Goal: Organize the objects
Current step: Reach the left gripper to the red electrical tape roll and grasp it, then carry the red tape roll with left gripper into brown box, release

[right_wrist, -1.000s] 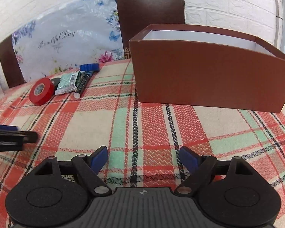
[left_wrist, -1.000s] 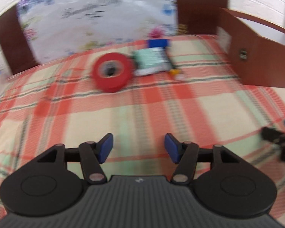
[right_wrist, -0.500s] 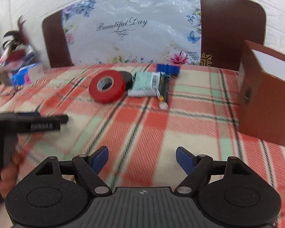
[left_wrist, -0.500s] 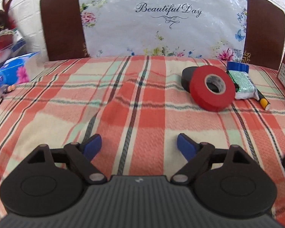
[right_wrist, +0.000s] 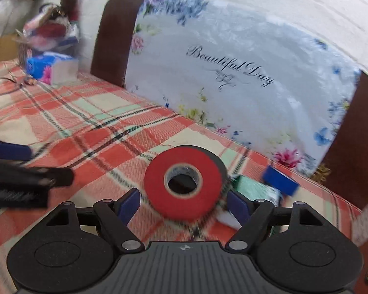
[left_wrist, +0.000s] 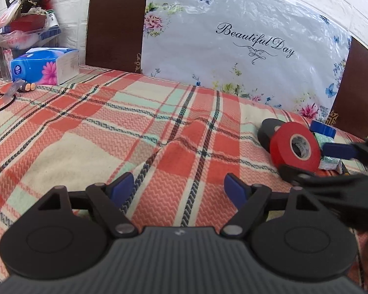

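Observation:
A red tape roll (right_wrist: 182, 187) leans on a black tape roll (left_wrist: 267, 129) on the plaid cloth. It also shows in the left wrist view (left_wrist: 294, 147). My right gripper (right_wrist: 184, 204) is open, its blue pads either side of the red roll without closing on it. Behind the roll lie a green packet (right_wrist: 255, 188) and a blue-capped marker (right_wrist: 279, 181). My left gripper (left_wrist: 180, 189) is open and empty over bare cloth, left of the rolls. The right gripper's fingers (left_wrist: 338, 150) enter the left wrist view at the right edge.
A tissue box (left_wrist: 45, 66) and a clear basket of clutter (left_wrist: 19, 34) stand at the far left. A floral "Beautiful Day" bag (left_wrist: 245, 54) leans on brown chair backs (left_wrist: 115, 24) behind the table. A cloth ridge (left_wrist: 169, 147) rises mid-table.
My right gripper has moved forward and left until the red roll sits between its pads. My left gripper has swung further left, so the rolls moved toward its right edge.

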Tool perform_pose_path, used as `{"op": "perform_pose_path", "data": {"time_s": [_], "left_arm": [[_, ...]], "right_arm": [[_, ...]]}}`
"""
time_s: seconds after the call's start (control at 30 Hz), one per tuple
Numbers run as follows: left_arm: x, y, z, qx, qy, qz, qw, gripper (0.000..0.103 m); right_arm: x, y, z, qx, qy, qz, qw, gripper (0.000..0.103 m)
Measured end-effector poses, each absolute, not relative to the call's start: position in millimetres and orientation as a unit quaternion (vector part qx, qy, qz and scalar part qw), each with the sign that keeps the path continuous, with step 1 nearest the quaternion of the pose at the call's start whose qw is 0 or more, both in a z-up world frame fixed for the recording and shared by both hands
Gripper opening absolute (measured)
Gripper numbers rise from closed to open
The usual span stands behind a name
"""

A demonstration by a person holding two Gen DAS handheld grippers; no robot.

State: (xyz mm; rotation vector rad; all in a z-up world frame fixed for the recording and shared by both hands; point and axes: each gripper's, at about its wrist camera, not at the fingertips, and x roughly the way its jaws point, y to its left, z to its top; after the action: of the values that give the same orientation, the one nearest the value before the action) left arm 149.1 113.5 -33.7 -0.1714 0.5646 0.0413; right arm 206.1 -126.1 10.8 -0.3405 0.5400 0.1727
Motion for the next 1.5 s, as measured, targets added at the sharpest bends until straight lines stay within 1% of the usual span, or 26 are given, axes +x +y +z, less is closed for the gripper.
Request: {"op": "perform_pose_path", "data": {"time_s": [0.1, 0.2, 0.33, 0.47, 0.6, 0.7, 0.8, 0.9, 0.93, 1.0, 1.13, 1.2, 1.27, 1.33, 1.37, 1.4, 1.43, 1.5], "left_arm": [[150, 114, -34, -0.085, 0.279, 0.02, 0.956, 0.084], [150, 112, -35, -0.081, 0.28, 0.02, 0.956, 0.085], [152, 109, -35, -0.07, 0.284, 0.022, 0.956, 0.085], [154, 104, -35, -0.053, 0.29, 0.023, 0.955, 0.088], [153, 96, -35, -0.026, 0.298, 0.029, 0.954, 0.089], [146, 86, -34, 0.001, 0.304, 0.024, 0.952, 0.09], [131, 80, -33, 0.005, 0.315, 0.019, 0.949, 0.09], [109, 69, -25, -0.028, 0.334, -0.006, 0.942, 0.086], [101, 63, -20, -0.047, 0.335, -0.03, 0.941, 0.084], [90, 42, -10, -0.067, 0.339, -0.088, 0.934, 0.083], [86, -12, -4, -0.029, 0.38, -0.165, 0.91, 0.081], [92, -27, -8, -0.038, 0.414, -0.192, 0.889, 0.074], [100, -38, -15, -0.043, 0.443, -0.204, 0.872, 0.071], [102, -46, -17, -0.038, 0.44, -0.208, 0.873, 0.062], [105, -47, -17, -0.047, 0.443, -0.217, 0.869, 0.047], [110, -47, -17, -0.054, 0.45, -0.213, 0.865, 0.036], [112, -49, -17, -0.047, 0.455, -0.201, 0.866, 0.034], [112, -53, -12, -0.05, 0.458, -0.203, 0.864, 0.032]], "right_arm": [[208, -130, 11, -0.14, 0.271, 0.085, 0.948, 0.071], [191, -138, 12, -0.116, 0.282, 0.079, 0.949, 0.071], [139, -161, 9, -0.067, 0.306, 0.088, 0.946, 0.071], [83, -183, 5, -0.043, 0.306, 0.078, 0.948, 0.071], [60, -206, 3, -0.005, 0.314, 0.046, 0.948, 0.072], [47, -217, 2, 0.004, 0.316, 0.039, 0.948, 0.073], [29, -222, -1, -0.002, 0.31, 0.041, 0.95, 0.074], [19, -226, -3, 0.0, 0.302, 0.042, 0.952, 0.081], [18, -227, -2, 0.001, 0.302, 0.041, 0.953, 0.081], [22, -228, -2, 0.001, 0.306, 0.039, 0.951, 0.081], [30, -225, 0, -0.03, 0.302, 0.041, 0.952, 0.08], [36, -224, -1, -0.046, 0.307, 0.051, 0.949, 0.081], [43, -224, -2, -0.051, 0.31, 0.062, 0.947, 0.08], [52, -226, -3, -0.038, 0.316, 0.081, 0.945, 0.073], [54, -227, -3, -0.029, 0.316, 0.088, 0.944, 0.071], [54, -228, -2, -0.026, 0.312, 0.087, 0.946, 0.071], [53, -229, -2, -0.026, 0.309, 0.087, 0.947, 0.071], [48, -232, 1, -0.016, 0.295, 0.078, 0.952, 0.071]]}}
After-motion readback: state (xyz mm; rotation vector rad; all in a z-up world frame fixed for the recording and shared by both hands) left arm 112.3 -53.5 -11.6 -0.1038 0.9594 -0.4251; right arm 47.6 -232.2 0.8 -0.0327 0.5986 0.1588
